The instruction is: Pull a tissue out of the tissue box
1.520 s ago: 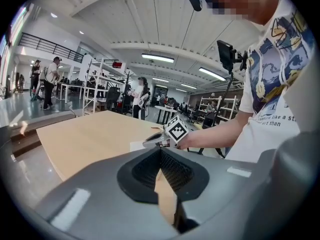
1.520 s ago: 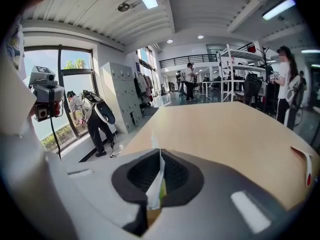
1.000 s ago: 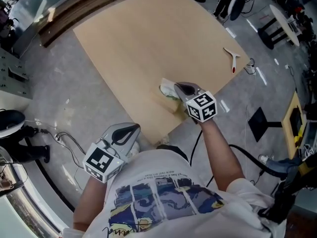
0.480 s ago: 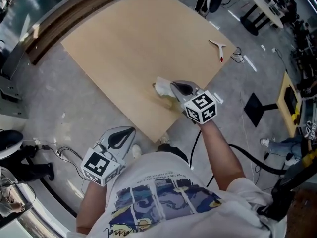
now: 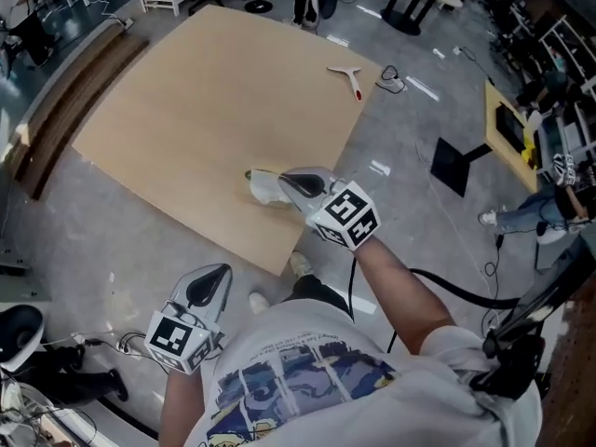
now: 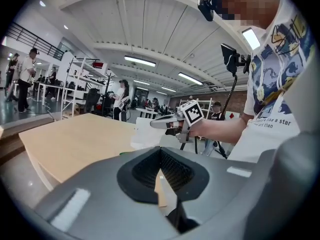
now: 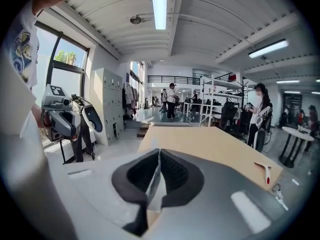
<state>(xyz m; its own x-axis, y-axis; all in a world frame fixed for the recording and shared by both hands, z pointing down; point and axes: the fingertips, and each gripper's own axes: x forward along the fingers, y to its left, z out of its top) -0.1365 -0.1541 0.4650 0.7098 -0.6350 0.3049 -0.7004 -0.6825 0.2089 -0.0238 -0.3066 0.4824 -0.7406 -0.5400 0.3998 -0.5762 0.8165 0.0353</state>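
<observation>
We find the right gripper [image 5: 282, 181] low over the table [image 5: 186, 110], close to its near edge, with its jaws shut on a tissue [image 5: 264, 188]. The right gripper view confirms the hold: a thin white sheet stands pinched between the dark pads [image 7: 172, 171], running down out of the closed tips. The sheet hangs loosely crumpled from the jaws over the tabletop, which we judge consistent with a pull in progress, not a finished extraction. The tissue box itself we cannot identify with confidence: a green sliver [image 5: 250, 174] just beyond the tissue may be its edge, the remainder being masked by the sheet and the gripper. The left gripper [image 5: 216, 273] is held back off the table, over the floor [image 5: 112, 250] beside the person's body, jaws together with nothing in them. It points towards the work, presumably kept clear so as not to foul the pull. We note that it therefore braces nothing, so a light box could lift with the sheet. A white tool with a red tip [image 5: 349, 75] lies at the far edge of the table, well apart from the work and playing no part in it.
</observation>
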